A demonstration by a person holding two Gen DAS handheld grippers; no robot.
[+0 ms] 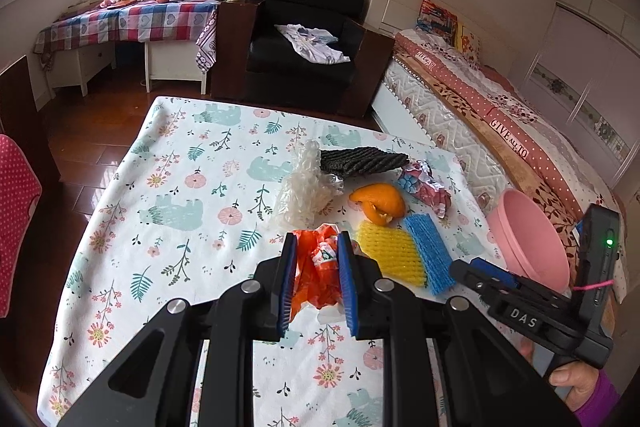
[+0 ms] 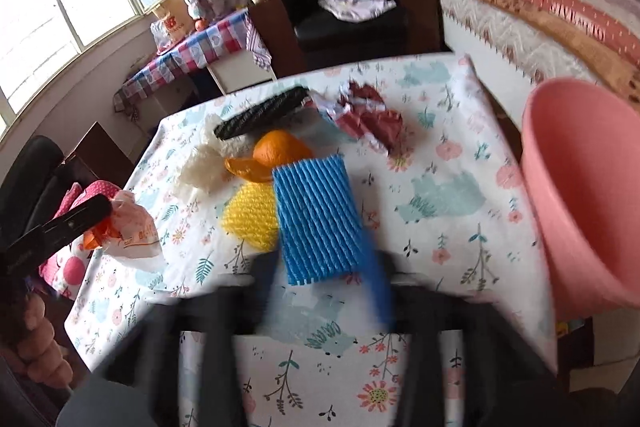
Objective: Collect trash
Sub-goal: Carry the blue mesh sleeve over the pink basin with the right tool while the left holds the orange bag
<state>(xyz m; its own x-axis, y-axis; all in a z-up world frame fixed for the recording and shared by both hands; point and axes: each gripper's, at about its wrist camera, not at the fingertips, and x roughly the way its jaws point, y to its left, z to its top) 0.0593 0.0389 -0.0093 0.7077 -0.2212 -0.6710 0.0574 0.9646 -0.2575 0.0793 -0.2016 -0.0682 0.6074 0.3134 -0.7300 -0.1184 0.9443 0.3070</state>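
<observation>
1. Clearly, your floral-clothed table (image 1: 132,211) filled the lower centre of both views, with the pink bin (image 1: 532,239) at its right edge.
2. Your left gripper (image 1: 318,267), low centre, pinched the orange plastic bag (image 1: 316,267): light, crumpled, likely slippery, so a bunched fold suited it.
3. Your right gripper (image 2: 324,291) was blurred; jaws stood apart around the blue foam net (image 2: 316,219), whether pressing I cannot tell. It looked soft and springy; I'd take the near edge.
4. Writing read: "DAS", "GIVE ALL TO", "new balance".
</observation>
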